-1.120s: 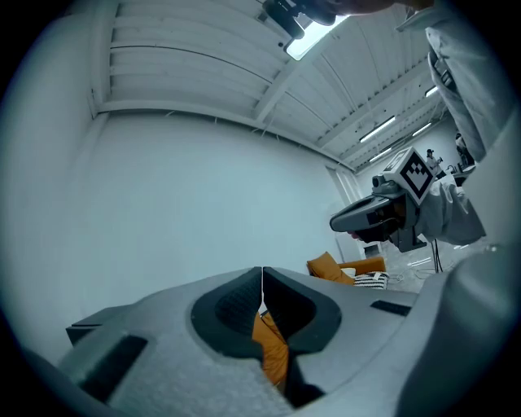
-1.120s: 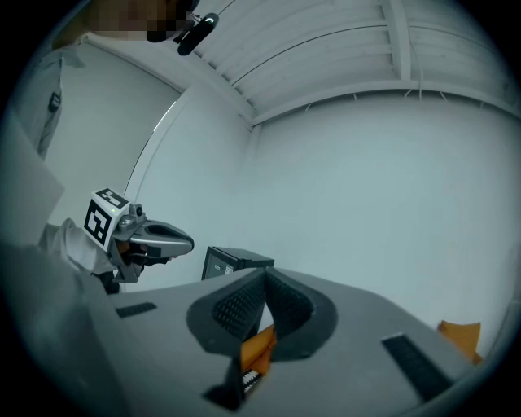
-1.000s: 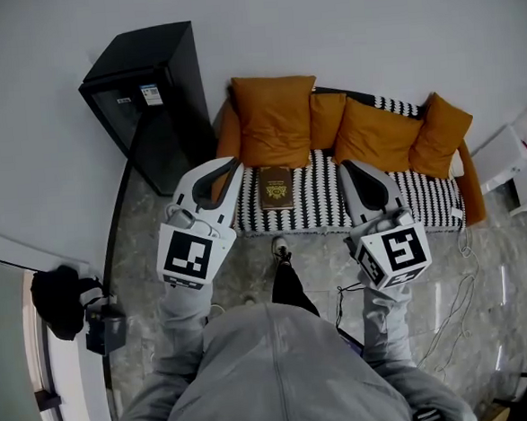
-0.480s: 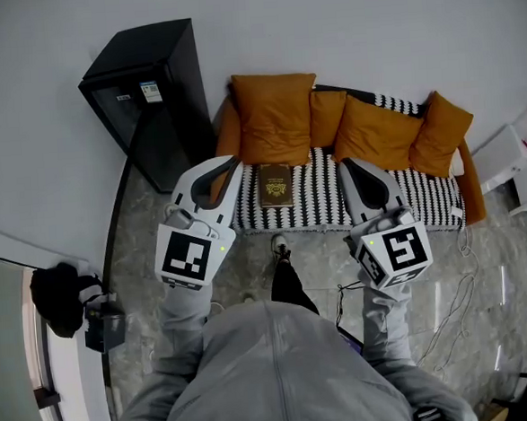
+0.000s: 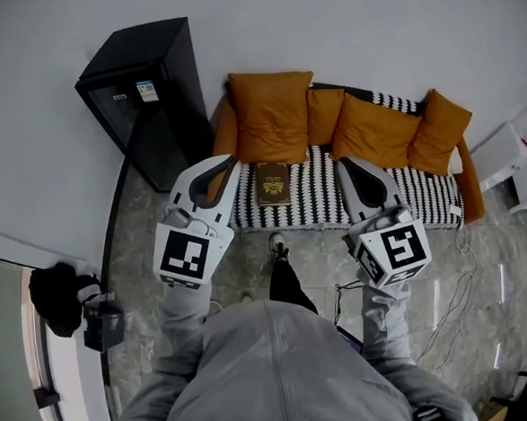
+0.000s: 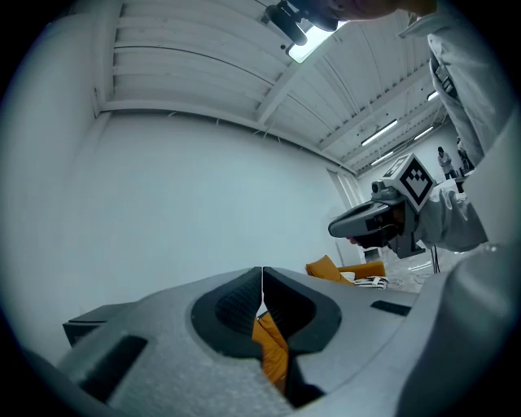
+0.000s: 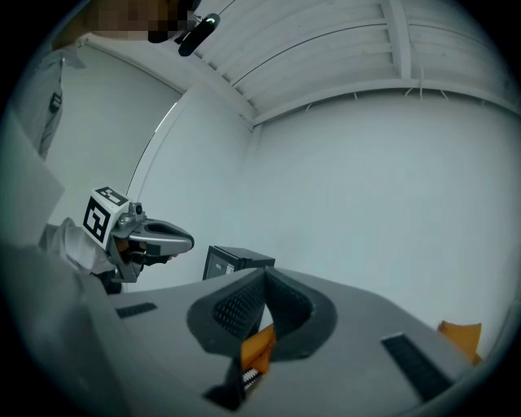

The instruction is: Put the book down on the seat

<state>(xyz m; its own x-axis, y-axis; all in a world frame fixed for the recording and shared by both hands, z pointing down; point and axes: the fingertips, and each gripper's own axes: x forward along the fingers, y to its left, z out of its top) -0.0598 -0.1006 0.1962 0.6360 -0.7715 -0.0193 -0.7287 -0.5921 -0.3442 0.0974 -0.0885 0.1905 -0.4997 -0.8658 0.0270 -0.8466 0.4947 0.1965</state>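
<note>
- Head view: the book (image 5: 273,184) is lying flat on the striped seat (image 5: 335,200), while the left gripper (image 5: 231,162) and right gripper (image 5: 344,164) are hovering clear of it.
- Left gripper view: the jaws are pressing together, gripping nothing.
- Right gripper view: the jaws are meeting too, empty; the task is looking done.
</note>
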